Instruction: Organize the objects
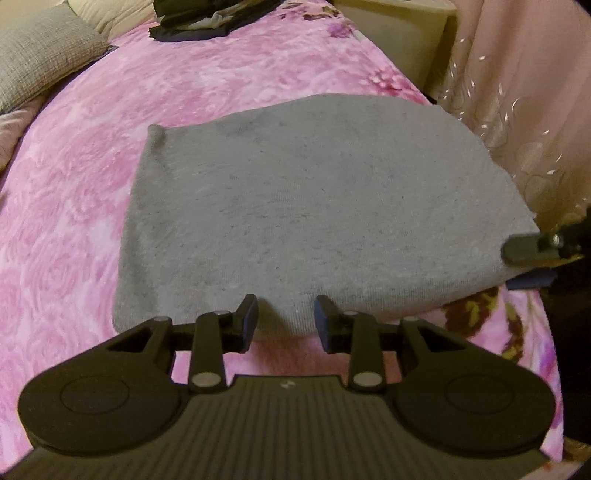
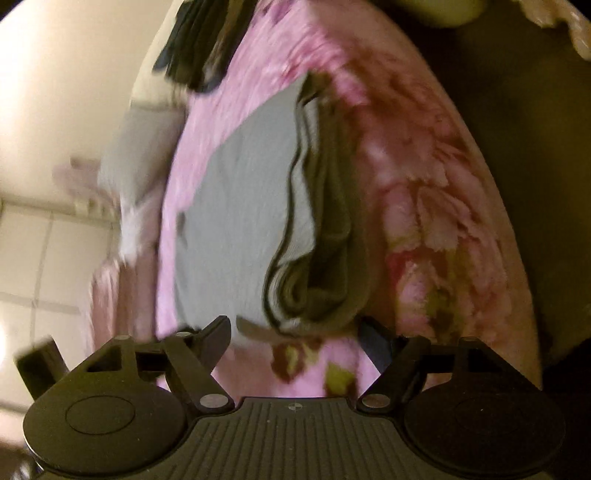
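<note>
Lying flat on the pink floral bedspread (image 1: pixel 74 192), the folded grey knit garment (image 1: pixel 303 206) looks soft, light and floppy; its stacked near edge probably suits pinching. Left gripper (image 1: pixel 285 321) and right gripper (image 2: pixel 295 341) gape empty.

Bed cover (image 1: pixel 92 192): pink plush with rose pattern, spread over the bed; darker floral print with yellow-green leaves along the edge at 4 o'clock.
Grey pillow (image 1: pixel 40 55): textured fabric, at 10 o'clock, lying on the bed cover.
Cream pillow (image 1: pixel 107 11): at 11 o'clock, just beside the grey pillow.
Dark clothing pile (image 1: pixel 207 18): black and grey items at 12 o'clock, resting on the far part of the bed cover.
Curtain (image 1: pixel 524 103): pale pink with shiny circular pattern, at 2 o'clock, beside the bed.
Tiled wall (image 2: pixel 33 258): white tiles at 9 o'clock in the right wrist view; blurred.
</note>
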